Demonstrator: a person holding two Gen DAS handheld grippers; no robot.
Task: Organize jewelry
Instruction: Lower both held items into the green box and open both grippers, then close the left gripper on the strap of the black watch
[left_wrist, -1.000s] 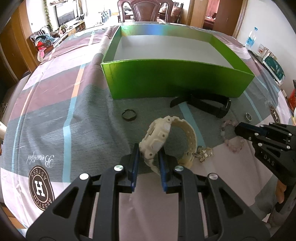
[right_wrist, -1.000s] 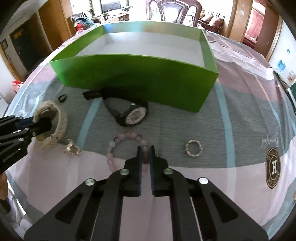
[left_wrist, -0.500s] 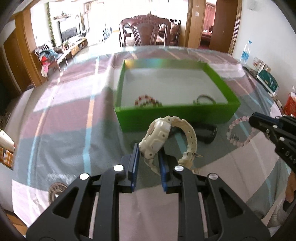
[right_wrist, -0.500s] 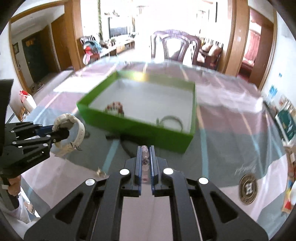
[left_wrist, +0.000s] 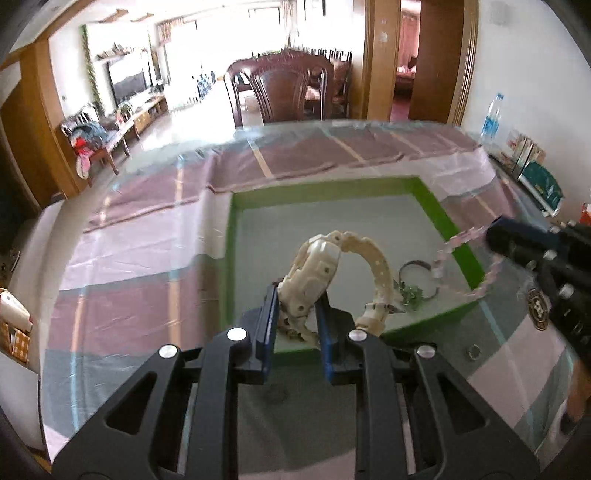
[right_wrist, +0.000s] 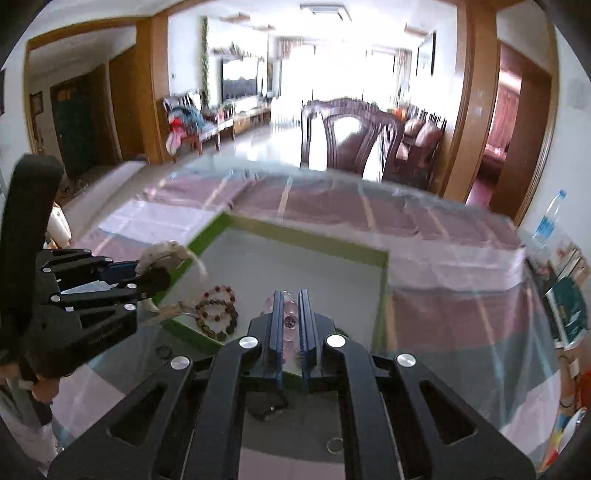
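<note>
A long table (left_wrist: 129, 266) under a plaid cloth with a clear plastic cover fills the lower half of both views, with a carved wooden chair (left_wrist: 291, 92) at its far end. On it sits an open green box (left_wrist: 436, 210) with a pale floor, seen from above.

The left gripper (left_wrist: 295, 314) hangs over the box's near wall, its jaws clamped on a cream watch (left_wrist: 317, 266). The blue pads press on either side of the case's lower part; the case stands up between and above the fingertips, and the strap arcs away to the right and curls down, its buckle end hanging just right of the right-hand finger. In the right wrist view the same gripper (right_wrist: 147, 275) comes in from the left with the watch (right_wrist: 166, 253) at its tip, over the box's left wall.

The right gripper (right_wrist: 291, 314) is clenched tight on a pink bead bracelet (right_wrist: 290, 319): a few beads show in the narrow slot between the pads. From the left camera its loop (left_wrist: 476, 266) dangles (blurred) from the gripper's tip (left_wrist: 495, 238) over the box's right wall.

Inside the box lie a dark red bead bracelet (right_wrist: 218, 312), near its left corner, and a thin dark bangle (left_wrist: 419, 278) with a small metallic piece (left_wrist: 410, 293) beside it.

A small ring (right_wrist: 334, 445) lies on the cloth near the box, and another (left_wrist: 473, 350) likewise.
</note>
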